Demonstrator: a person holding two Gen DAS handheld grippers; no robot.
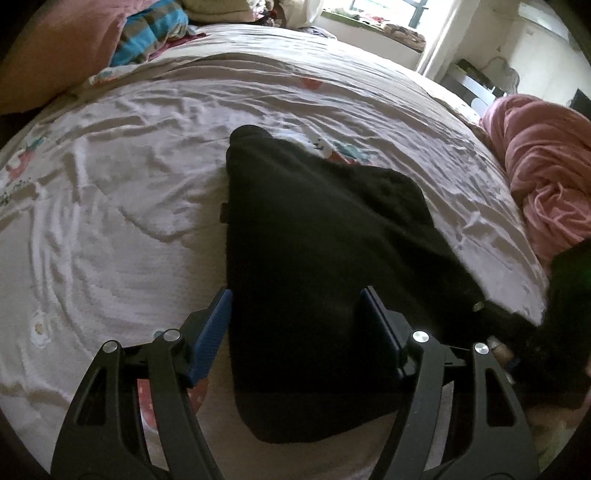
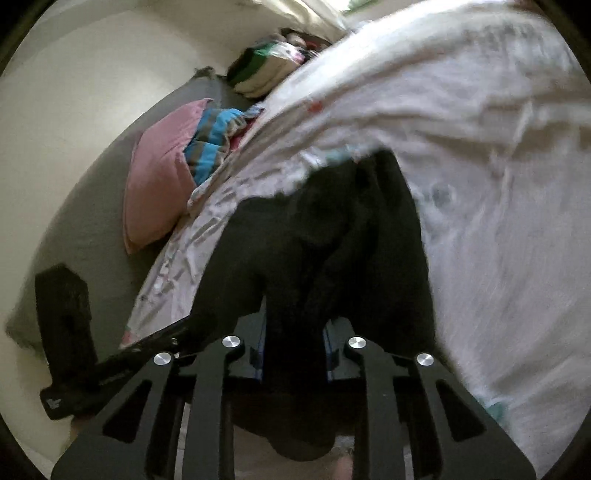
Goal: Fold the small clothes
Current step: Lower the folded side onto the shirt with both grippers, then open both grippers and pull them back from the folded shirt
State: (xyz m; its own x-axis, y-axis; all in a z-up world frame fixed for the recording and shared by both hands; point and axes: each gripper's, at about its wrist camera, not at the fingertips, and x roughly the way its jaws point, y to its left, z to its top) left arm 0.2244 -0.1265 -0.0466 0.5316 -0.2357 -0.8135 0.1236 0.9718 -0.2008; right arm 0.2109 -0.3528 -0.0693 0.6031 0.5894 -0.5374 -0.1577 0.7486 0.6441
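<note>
Two grippers over one bed. Bed sheet (image 1: pixel 110 206) is pale, heavily wrinkled, printed with small cartoon figures; print text at the left edge too small to read. Black garment (image 1: pixel 314 240) lies on the sheet mid-bed, spread in a rough wedge running from the near edge away toward the middle.

Left gripper (image 1: pixel 295 317): blue pads spread wide, straddling the near end of the garment; whether the pads touch the cloth is unclear, no pinch visible. Right gripper (image 2: pixel 293 350): jaws narrowed with a bunched fold of the black garment (image 2: pixel 314 240) clamped between them, cloth hanging out both above and below the pads. Right view is motion-blurred.

Room: pink pillow (image 2: pixel 159 177) and striped blue-grey blanket (image 2: pixel 210 144) at the head against a grey headboard (image 2: pixel 85 206); pink blanket (image 1: pixel 546 177) bunched at the bed's right side; bright window (image 1: pixel 388 11) beyond the far end with a cluttered sill. Dark handle-like object at lower left of the right view carries a small white mark, illegible.
</note>
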